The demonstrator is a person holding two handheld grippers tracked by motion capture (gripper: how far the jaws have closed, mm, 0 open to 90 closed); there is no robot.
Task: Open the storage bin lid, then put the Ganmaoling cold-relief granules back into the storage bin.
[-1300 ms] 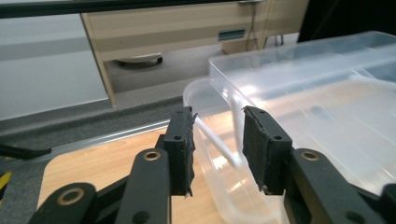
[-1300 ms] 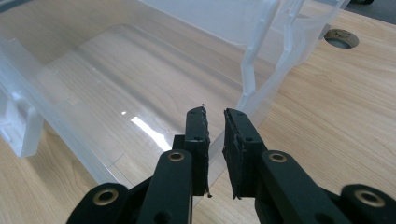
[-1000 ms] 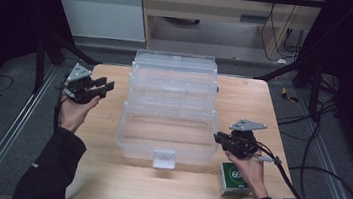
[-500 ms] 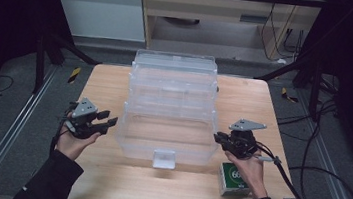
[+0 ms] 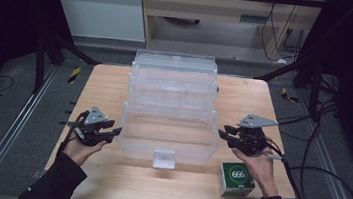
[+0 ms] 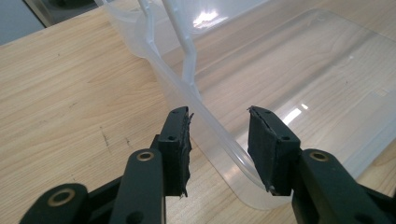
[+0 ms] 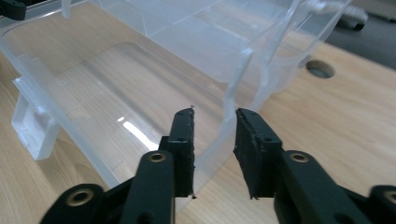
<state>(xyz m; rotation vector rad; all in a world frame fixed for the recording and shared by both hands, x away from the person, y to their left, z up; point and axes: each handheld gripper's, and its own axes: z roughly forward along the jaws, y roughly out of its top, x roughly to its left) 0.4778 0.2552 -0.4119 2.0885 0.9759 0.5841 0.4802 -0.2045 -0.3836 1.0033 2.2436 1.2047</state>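
Bearing a clear box: wooden table

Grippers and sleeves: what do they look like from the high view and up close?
Each claw, left and right, is black with flat, rough-edged pads and brass-ringed pivots. Each carries a grey three-cornered plate; a black cable trails from the right one. Both sleeves are dark.

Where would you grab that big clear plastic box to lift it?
By the thin upright side walls of the clear box, one hand-held gripper from each side. The left gripper and right gripper already straddle those walls, jaws open.
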